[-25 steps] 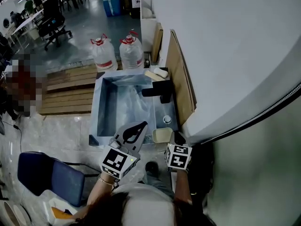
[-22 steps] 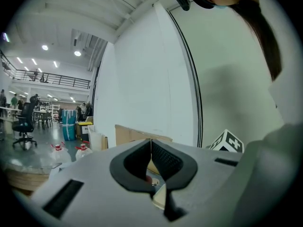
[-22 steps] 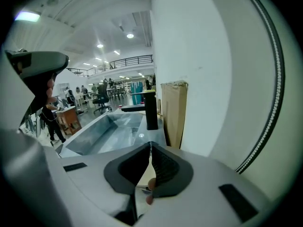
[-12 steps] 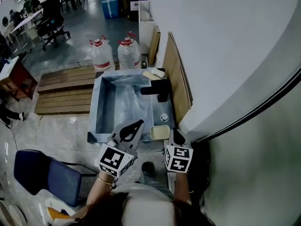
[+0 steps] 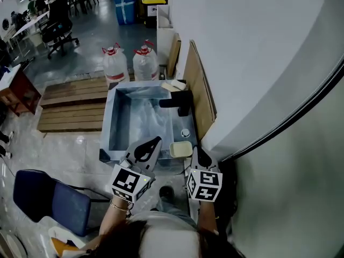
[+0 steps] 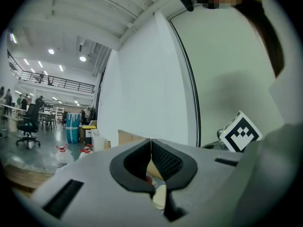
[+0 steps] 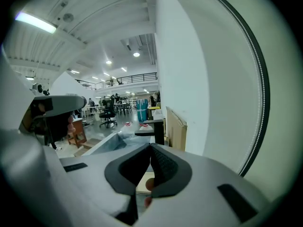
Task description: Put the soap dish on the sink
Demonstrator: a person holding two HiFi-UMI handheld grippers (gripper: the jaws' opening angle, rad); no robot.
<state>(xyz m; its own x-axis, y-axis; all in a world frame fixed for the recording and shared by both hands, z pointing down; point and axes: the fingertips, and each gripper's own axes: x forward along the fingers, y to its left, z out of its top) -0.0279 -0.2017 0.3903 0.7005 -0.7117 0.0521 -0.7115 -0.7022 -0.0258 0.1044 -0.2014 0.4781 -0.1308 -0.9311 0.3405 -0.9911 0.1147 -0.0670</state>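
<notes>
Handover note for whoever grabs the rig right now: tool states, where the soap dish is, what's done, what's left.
Left tool: shut, empty, over the sink's near edge.
Right tool: shut, empty, just right of the dish.
Soap dish: sits on the near right corner of the sink, on the same side as the black faucet. Neither tool touches it.
Done: the dish looks to be on the sink, free of both tools.
Left: probably only to check it sits flat, then pull both tools back.
</notes>
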